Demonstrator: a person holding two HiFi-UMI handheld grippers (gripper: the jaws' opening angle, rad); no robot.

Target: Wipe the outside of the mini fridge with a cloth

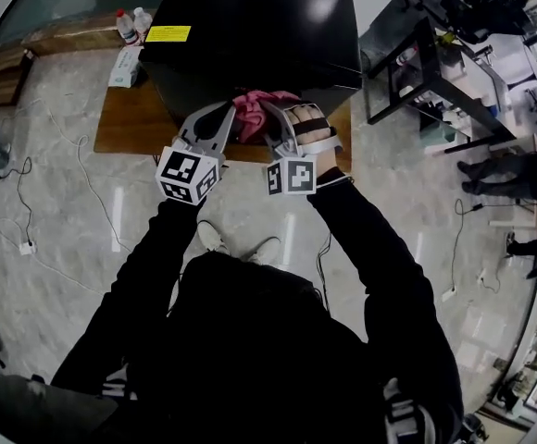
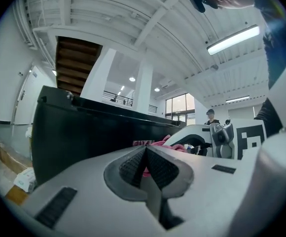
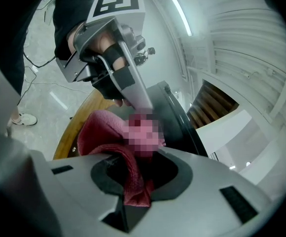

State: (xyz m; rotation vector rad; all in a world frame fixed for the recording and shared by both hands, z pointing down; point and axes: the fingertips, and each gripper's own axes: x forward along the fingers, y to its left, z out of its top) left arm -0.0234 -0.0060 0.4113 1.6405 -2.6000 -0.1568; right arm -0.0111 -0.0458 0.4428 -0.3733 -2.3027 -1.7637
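Sitting upper centre of the head view, the black fridge [image 1: 250, 26] stands on a wooden bench [image 1: 125, 123]. The pink cloth [image 1: 255, 107] is bunched against the fridge's near face, frame centre. Right gripper [image 3: 133, 181] is clamped on a cloth fold. Left gripper [image 2: 145, 164] has its jaws together, a pink sliver seemingly pinched between the pads. Both likely hold it to spread or regrip the cloth before wiping; the wipe looks barely started.
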